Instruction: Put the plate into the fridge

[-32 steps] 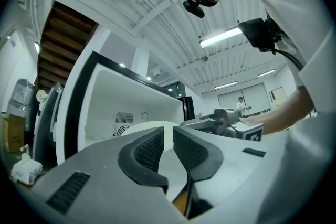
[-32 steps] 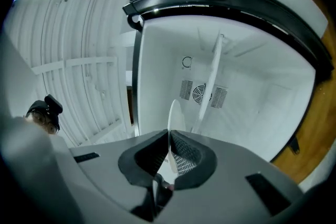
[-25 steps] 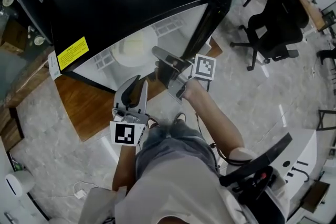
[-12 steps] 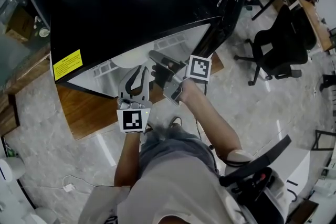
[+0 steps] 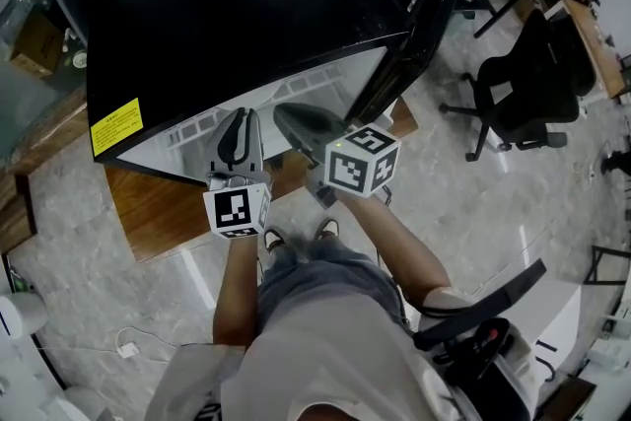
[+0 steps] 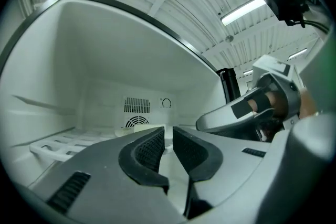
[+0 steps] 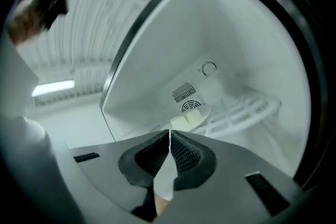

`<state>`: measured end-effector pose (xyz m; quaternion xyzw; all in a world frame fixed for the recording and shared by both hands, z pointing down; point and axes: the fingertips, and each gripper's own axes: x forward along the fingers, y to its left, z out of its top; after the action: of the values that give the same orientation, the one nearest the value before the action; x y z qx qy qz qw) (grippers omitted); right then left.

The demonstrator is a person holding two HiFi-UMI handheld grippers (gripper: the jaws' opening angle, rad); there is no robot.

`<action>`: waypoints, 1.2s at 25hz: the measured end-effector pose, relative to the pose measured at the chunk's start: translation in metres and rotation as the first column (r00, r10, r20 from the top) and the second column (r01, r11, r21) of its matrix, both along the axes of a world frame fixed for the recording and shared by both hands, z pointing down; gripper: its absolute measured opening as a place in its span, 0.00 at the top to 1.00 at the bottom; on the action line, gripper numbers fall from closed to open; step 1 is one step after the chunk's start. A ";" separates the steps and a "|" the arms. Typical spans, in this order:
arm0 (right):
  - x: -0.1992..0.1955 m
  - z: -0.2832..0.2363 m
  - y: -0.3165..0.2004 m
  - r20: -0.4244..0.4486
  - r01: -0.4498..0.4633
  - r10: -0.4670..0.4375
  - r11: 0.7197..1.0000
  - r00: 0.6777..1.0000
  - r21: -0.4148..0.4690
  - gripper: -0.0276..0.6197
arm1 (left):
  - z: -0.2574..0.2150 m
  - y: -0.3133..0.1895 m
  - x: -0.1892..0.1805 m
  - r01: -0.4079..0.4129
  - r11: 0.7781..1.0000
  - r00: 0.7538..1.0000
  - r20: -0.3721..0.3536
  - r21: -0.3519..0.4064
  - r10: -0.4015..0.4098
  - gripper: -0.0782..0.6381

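The black fridge [image 5: 246,5] stands open, its door [image 5: 419,25] swung to the right. A pale plate [image 7: 188,118] lies on the white wire shelf [image 7: 247,107] deep inside, below the fan grille; in the left gripper view only the plate's rim [image 6: 126,132] shows behind the jaws. My left gripper [image 5: 237,121] sits at the fridge mouth, jaws drawn together with nothing between them [image 6: 168,136]. My right gripper [image 5: 288,118] is beside it, shut and empty [image 7: 169,139]. Neither gripper touches the plate.
The fridge rests on a wooden platform [image 5: 158,202] on a marble floor. A black office chair [image 5: 513,74] stands to the right. White equipment [image 5: 552,330] sits at the lower right. The person's feet [image 5: 296,237] are just in front of the platform.
The left gripper's jaws, apart a second ago, have come together. Both grippers have pulled slightly back and down from the fridge mouth, and the right gripper has rolled so its marker cube faces up.
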<state>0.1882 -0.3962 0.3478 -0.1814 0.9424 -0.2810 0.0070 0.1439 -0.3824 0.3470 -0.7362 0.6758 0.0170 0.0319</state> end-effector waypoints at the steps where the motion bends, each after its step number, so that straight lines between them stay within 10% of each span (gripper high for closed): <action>1: -0.005 -0.001 -0.001 -0.088 -0.014 0.025 0.992 0.996 0.127 0.92 | 0.000 -0.001 0.000 0.001 1.000 1.000 0.003 -0.001 -0.001 0.80; 7: -0.027 0.007 -0.006 -0.317 -0.016 0.150 0.921 0.937 0.390 0.92 | -0.003 -0.002 0.002 0.009 1.000 1.000 0.028 0.000 -0.009 0.82; 30: 0.041 -0.021 0.039 -0.251 -0.072 0.208 0.884 0.945 0.462 0.93 | -0.014 0.051 0.053 0.112 0.992 0.990 -0.076 -0.060 -0.116 0.87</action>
<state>0.2289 -0.3568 0.3270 -0.2830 0.9561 -0.0260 -0.0711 0.1966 -0.3318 0.3332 -0.6957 0.7177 0.0257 -0.0145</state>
